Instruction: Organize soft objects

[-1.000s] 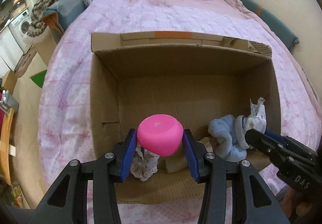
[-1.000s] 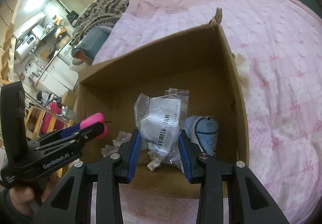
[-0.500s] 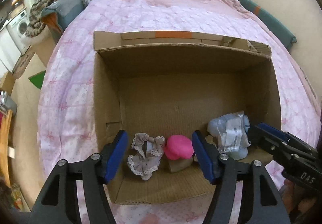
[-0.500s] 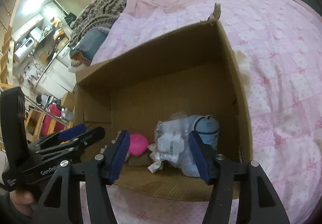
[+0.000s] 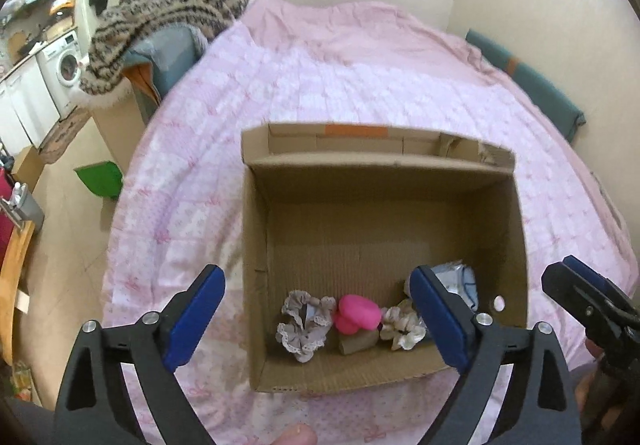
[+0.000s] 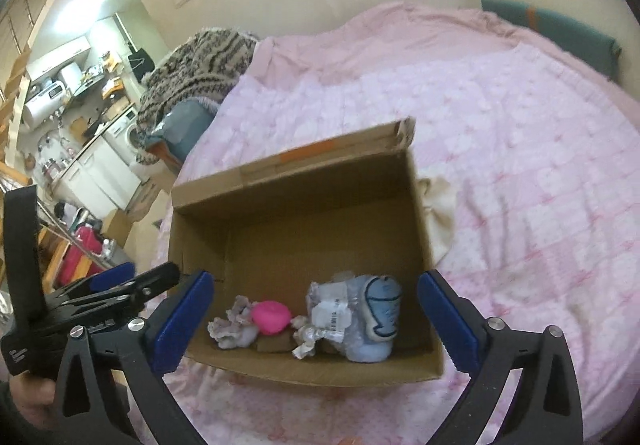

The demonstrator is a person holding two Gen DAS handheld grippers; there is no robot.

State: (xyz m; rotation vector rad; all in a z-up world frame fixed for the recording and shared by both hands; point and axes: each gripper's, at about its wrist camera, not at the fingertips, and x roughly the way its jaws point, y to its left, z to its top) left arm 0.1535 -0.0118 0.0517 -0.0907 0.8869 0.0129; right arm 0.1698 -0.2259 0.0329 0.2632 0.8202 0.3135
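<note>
An open cardboard box (image 5: 256, 269) (image 6: 416, 213) lies on a pink bed. Inside, along its near wall, sit a grey lace scrunchie (image 5: 304, 323) (image 6: 234, 329), a pink soft ball (image 5: 356, 313) (image 6: 271, 316), a cream scrunchie (image 5: 402, 331) (image 6: 306, 337), a clear plastic packet (image 6: 332, 309) and a light blue plush (image 6: 380, 321) (image 5: 460, 283). My left gripper (image 5: 320, 321) is open and empty, above the box's near edge. My right gripper (image 6: 316, 321) is open and empty, also above the near edge. Each gripper shows at the edge of the other's view.
The pink patterned bedspread (image 5: 360, 85) (image 6: 520, 165) spreads around the box. A cream cloth (image 6: 438, 213) lies against the box's right side. A striped knit blanket (image 5: 168, 17) hangs over a grey cushion at the bed's far left. A green bin (image 5: 100, 177) stands on the floor.
A second ago, my left gripper held the pink ball and my right held the plastic packet. Both opened, the items dropped into the box, and both grippers have pulled back and up.
</note>
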